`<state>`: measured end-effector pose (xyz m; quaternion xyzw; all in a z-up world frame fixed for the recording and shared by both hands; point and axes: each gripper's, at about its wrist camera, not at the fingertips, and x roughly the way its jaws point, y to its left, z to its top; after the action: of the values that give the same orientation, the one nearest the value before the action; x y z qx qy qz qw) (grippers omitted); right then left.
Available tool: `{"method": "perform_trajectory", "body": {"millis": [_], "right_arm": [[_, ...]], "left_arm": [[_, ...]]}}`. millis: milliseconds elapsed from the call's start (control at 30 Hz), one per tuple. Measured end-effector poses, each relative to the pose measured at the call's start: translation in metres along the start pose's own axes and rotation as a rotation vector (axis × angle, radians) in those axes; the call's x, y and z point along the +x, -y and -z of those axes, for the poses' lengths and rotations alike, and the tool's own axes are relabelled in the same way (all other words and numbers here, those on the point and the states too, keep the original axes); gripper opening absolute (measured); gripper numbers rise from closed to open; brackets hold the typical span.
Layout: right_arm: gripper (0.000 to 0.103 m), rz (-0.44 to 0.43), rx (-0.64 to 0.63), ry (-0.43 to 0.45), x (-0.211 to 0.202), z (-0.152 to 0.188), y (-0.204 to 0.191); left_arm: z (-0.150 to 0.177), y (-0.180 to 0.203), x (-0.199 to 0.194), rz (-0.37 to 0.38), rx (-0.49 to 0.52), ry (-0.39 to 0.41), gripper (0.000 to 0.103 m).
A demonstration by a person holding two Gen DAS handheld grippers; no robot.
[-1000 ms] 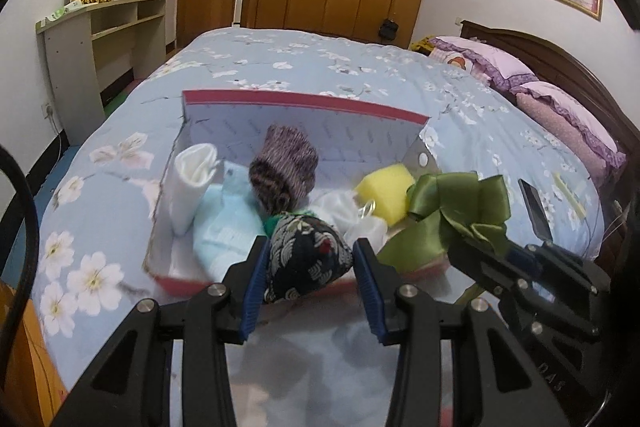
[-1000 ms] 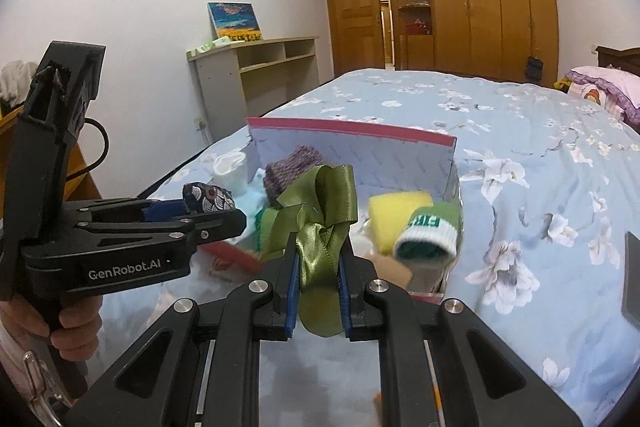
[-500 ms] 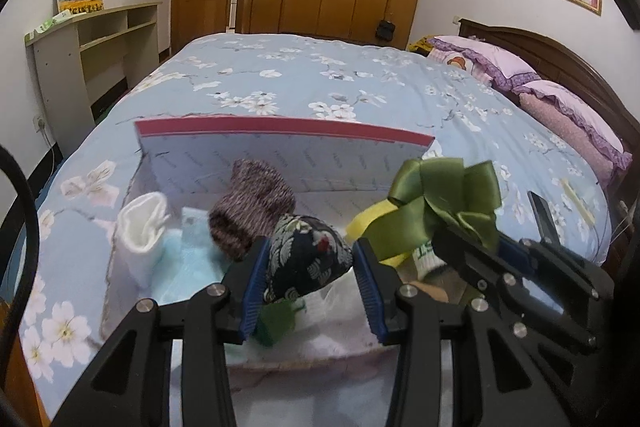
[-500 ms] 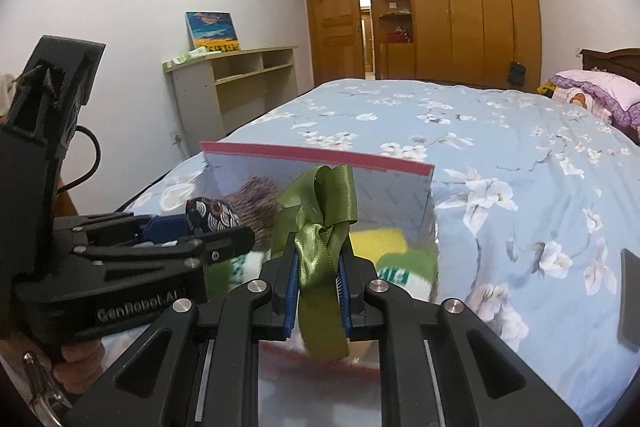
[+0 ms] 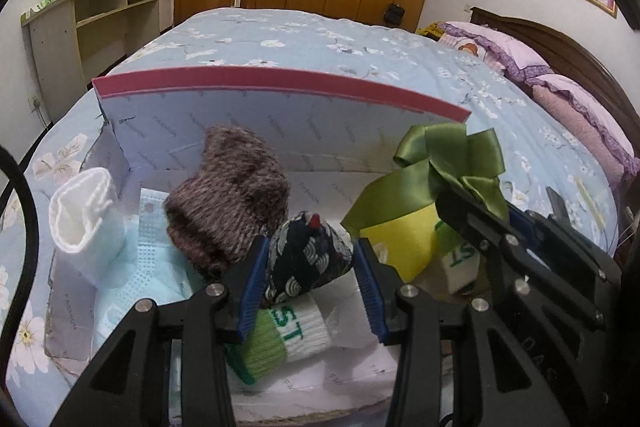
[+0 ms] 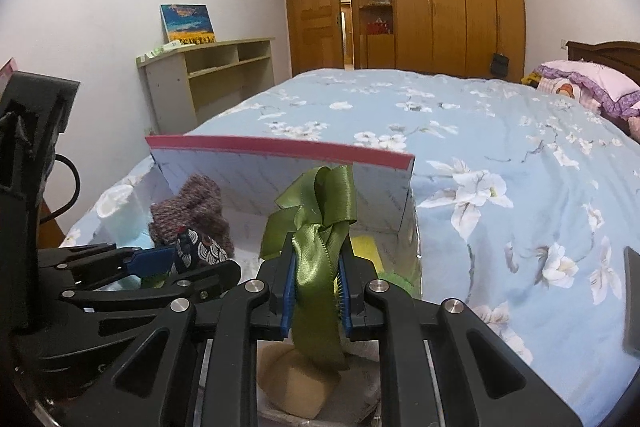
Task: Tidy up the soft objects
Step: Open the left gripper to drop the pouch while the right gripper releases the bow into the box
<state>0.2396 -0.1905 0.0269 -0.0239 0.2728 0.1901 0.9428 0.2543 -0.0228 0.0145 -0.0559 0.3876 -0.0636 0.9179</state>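
Note:
An open box with a red rim (image 5: 280, 83) stands on the bed and holds soft things: a brown knit sock (image 5: 228, 203), a white rolled sock (image 5: 84, 223), a light blue mask (image 5: 148, 267), a yellow sponge (image 5: 404, 243) and a green-and-white sock (image 5: 280, 335). My left gripper (image 5: 310, 259) hangs low inside the box with a dark patterned pouch (image 5: 308, 259) between its pads; its jaws are opening. My right gripper (image 6: 316, 251) is shut on a green ribbon bow (image 6: 316, 227) over the box's right half, above the sponge.
The box sits near the foot of a flowered blue bedspread (image 6: 500, 155). Pink pillows (image 5: 560, 95) lie at the headboard on the right. A shelf unit (image 6: 208, 75) stands by the left wall, wooden wardrobes (image 6: 440, 7) at the back. A beige soft thing (image 6: 292, 379) lies under my right gripper.
Both grippers have moved forward and down, from in front of the box to over its inside. The box now fills more of both views. The pouch and the bow have come along.

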Motion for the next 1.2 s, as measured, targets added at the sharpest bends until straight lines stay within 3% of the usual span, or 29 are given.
{"method": "perform_trajectory", "body": {"millis": [200, 833, 1200], "right_arm": [[0.02, -0.011, 0.037, -0.023, 0.01, 0.005, 0.009], [0.048, -0.054, 0.132, 0.006, 0.004, 0.007, 0.029], [0.048, -0.078, 0.11, 0.024, -0.012, 0.005, 0.024]], "left_arm": [[0.006, -0.005, 0.009, 0.014, -0.035, -0.019, 0.057], [0.013, -0.006, -0.008, 0.024, -0.058, -0.001, 0.058], [0.014, 0.001, -0.032, 0.009, -0.037, 0.031, 0.058]]}}
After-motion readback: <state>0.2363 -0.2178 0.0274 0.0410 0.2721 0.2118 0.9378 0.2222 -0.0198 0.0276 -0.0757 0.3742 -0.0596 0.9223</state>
